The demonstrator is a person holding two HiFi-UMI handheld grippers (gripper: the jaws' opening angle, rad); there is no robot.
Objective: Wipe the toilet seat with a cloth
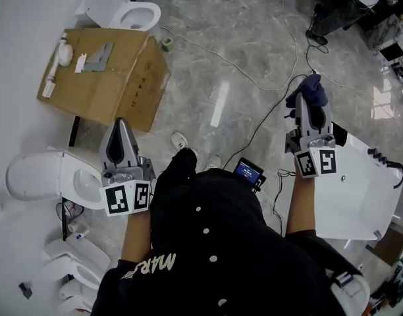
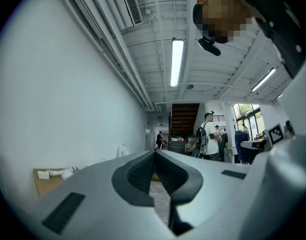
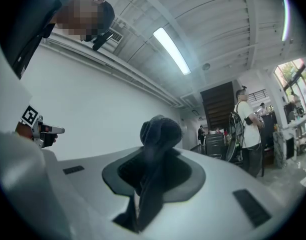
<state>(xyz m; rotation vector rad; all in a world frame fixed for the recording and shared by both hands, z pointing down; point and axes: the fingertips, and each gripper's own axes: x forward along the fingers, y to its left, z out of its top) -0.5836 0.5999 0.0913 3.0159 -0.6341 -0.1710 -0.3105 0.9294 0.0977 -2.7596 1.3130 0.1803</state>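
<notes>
A white toilet (image 1: 56,176) with an oval seat stands at the left of the head view, just below my left gripper (image 1: 120,129). That gripper is shut with nothing between its jaws, and in its own view the left gripper (image 2: 155,156) points level across the room. My right gripper (image 1: 313,92) is held out on the right, well away from the toilet, shut on a dark blue cloth (image 1: 308,91). In the right gripper view the cloth (image 3: 159,134) bunches above the right gripper (image 3: 154,156) and hangs down between the jaws.
A large cardboard box (image 1: 106,78) with small items on top sits ahead of the toilet. A second toilet (image 1: 126,10) stands beyond it. Cables (image 1: 267,78) trail over the marble floor. A white panel (image 1: 356,196) lies at the right. People (image 3: 247,129) stand far off.
</notes>
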